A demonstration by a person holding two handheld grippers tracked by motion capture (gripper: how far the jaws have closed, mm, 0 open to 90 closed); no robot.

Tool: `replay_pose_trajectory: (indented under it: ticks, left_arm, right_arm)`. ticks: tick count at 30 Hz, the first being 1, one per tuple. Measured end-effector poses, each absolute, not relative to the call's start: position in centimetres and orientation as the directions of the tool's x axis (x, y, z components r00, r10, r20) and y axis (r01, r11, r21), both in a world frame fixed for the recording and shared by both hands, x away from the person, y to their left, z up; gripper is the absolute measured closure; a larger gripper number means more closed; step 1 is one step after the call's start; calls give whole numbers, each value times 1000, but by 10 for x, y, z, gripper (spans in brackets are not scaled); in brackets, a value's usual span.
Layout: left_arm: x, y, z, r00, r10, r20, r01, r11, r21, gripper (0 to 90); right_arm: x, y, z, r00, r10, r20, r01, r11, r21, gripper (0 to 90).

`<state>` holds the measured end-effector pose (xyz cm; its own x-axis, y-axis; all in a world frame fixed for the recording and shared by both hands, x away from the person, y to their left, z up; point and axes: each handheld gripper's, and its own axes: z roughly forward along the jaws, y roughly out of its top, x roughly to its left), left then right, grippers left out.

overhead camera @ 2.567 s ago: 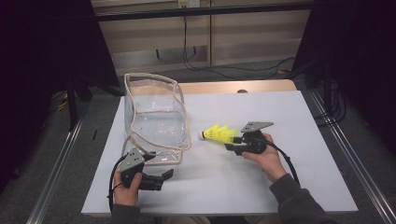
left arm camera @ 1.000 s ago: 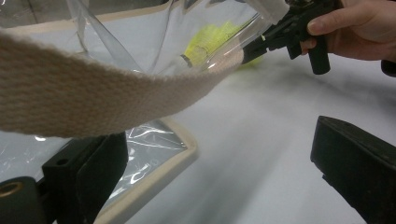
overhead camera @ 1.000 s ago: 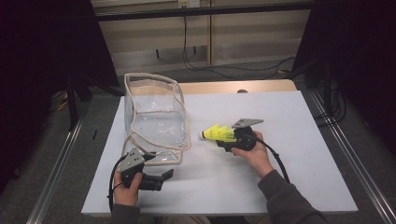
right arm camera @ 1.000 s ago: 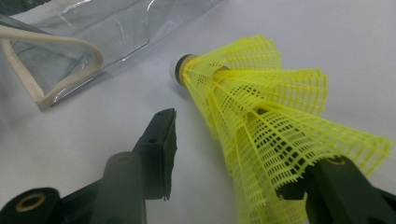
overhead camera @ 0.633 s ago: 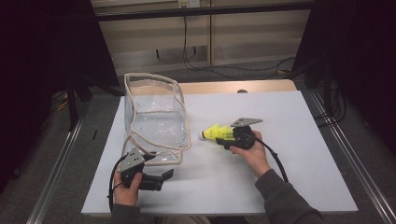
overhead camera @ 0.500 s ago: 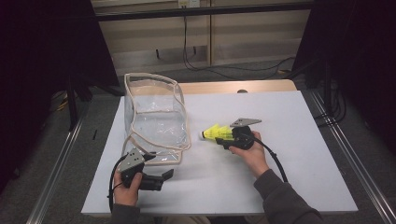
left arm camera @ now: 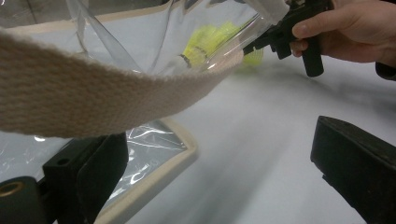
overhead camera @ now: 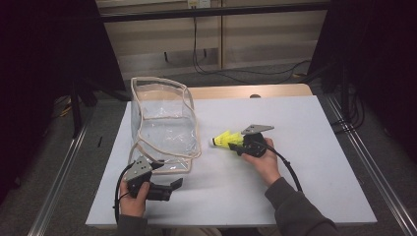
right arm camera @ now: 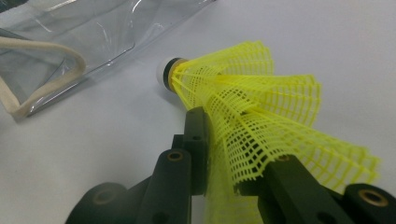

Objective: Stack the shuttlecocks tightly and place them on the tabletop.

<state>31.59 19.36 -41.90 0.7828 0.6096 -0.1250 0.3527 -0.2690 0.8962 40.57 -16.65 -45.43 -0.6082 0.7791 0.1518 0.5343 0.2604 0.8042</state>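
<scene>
One yellow mesh shuttlecock, judged feather-light and easily crushed, is pinched at its springy skirt by the just-closed right gripper on the white table beside the clear bag, while the left gripper rests open.

The right gripper has been closing its jaws, and they now pinch the yellow mesh skirt of the shuttlecock, which is squashed between them. Since the earliest picture the right hand has edged a little toward the clear bag, carrying the shuttlecock's white cork nearer the bag's side.
</scene>
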Motion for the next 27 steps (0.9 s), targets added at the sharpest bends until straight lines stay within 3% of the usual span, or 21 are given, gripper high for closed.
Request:
replay_pose_trajectory:
  ticks: [27]
  left_arm:
    - [318,193,-420,779,612,-139,357,-250,900,40]
  right_arm:
    - [399,-181,-429,-650,729,214,536,240,809,795]
